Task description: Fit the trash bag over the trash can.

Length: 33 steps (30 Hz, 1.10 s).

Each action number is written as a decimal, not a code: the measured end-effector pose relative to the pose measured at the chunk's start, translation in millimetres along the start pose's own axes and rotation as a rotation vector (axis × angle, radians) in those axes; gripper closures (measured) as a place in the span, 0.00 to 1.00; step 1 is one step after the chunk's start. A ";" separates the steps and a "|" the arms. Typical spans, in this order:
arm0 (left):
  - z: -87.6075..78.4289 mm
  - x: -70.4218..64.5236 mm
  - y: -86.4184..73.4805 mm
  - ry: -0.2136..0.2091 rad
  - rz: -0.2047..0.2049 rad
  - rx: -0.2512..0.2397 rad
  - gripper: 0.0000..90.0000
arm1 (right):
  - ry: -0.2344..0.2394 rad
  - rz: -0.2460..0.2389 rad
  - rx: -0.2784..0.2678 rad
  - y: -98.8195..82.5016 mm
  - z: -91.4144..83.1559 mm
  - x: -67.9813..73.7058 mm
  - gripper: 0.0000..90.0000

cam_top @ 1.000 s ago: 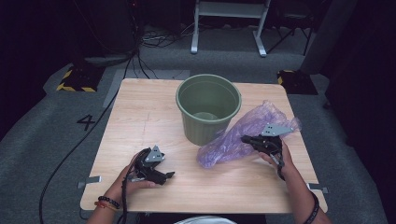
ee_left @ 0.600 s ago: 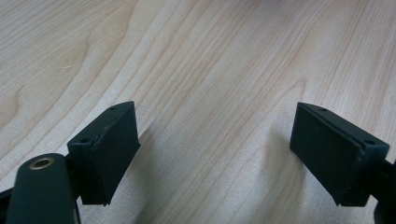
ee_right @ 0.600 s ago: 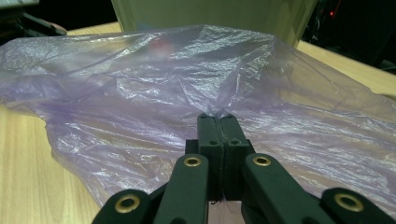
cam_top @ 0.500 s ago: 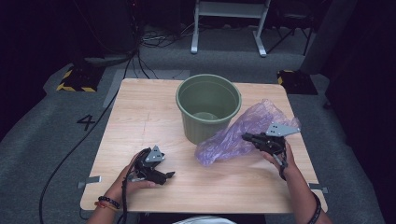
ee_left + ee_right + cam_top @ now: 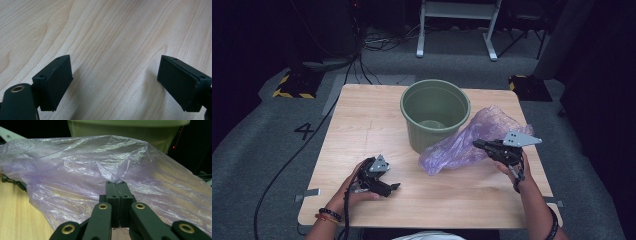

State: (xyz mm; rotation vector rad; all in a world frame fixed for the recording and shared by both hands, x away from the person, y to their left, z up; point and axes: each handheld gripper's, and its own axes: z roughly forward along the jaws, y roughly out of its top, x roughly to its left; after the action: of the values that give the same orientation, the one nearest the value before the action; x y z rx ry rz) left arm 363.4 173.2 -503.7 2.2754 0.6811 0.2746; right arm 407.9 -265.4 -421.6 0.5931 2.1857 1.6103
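1. The right gripper is clenched on a fold of the purple bag, jaws pressed together.
2. The bag lies on the table, leaning against the green bucket.
3. The left gripper rests on the table near its front edge, released, jaws wide apart over bare wood.

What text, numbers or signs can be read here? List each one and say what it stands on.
"4": a dark numeral on the grey floor, left of the table.
Yellow-and-black hazard stripes, a sign with no words, edge the black floor plate behind the table's far left corner; a second floor plate at the far right has the same stripes.
The green bucket, the purple plastic bag and both grippers bear no readable text.
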 end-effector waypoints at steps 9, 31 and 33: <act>3.7 3.0 4.4 -0.012 0.014 0.012 0.11 | -0.028 -0.003 -0.050 11.0 -14.8 -2.0 1.00; -20.8 3.1 29.5 0.054 0.012 -0.065 0.17 | -0.068 -0.039 -0.138 43.9 -25.0 -4.6 1.00; -25.5 5.2 31.0 0.059 0.000 -0.084 0.17 | -0.070 -0.042 -0.145 46.9 -27.1 -4.6 1.00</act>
State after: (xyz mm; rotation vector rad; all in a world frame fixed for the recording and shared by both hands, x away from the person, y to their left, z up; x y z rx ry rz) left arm 370.1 172.8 -463.8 2.1944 0.6875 0.3654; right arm 403.3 -277.4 -368.8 0.5489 1.9983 1.6822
